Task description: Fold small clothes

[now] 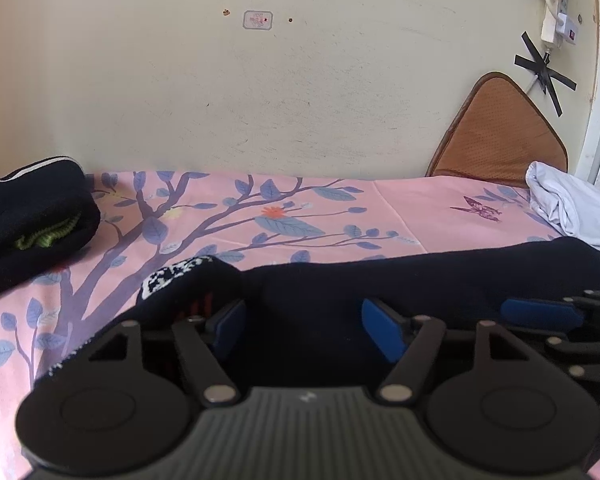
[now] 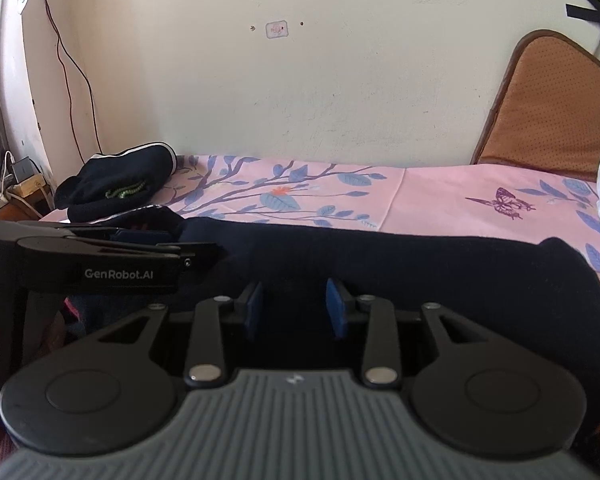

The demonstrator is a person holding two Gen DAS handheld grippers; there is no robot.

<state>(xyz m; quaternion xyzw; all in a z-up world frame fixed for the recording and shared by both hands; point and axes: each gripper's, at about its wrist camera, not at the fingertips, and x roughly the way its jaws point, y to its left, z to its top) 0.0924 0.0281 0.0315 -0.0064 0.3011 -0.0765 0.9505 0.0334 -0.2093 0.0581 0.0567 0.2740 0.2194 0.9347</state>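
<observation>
A long black sock (image 1: pixel 420 280) lies across the near edge of the pink floral bed sheet (image 1: pixel 260 208), its white-patterned cuff (image 1: pixel 172 274) to the left. My left gripper (image 1: pixel 304 326) is open, blue pads over the sock near the cuff end. My right gripper (image 2: pixel 294 308) is open over the sock's middle (image 2: pixel 420 276). The left gripper also shows side-on in the right wrist view (image 2: pixel 140 248), and the right gripper shows at the edge of the left wrist view (image 1: pixel 540 312).
A pile of dark folded clothes with a green bit (image 1: pixel 32 220) lies at the back left, also in the right wrist view (image 2: pixel 120 184). A white cloth (image 1: pixel 572 204) and a brown cushion (image 1: pixel 500 132) are at the back right. The wall runs behind the bed.
</observation>
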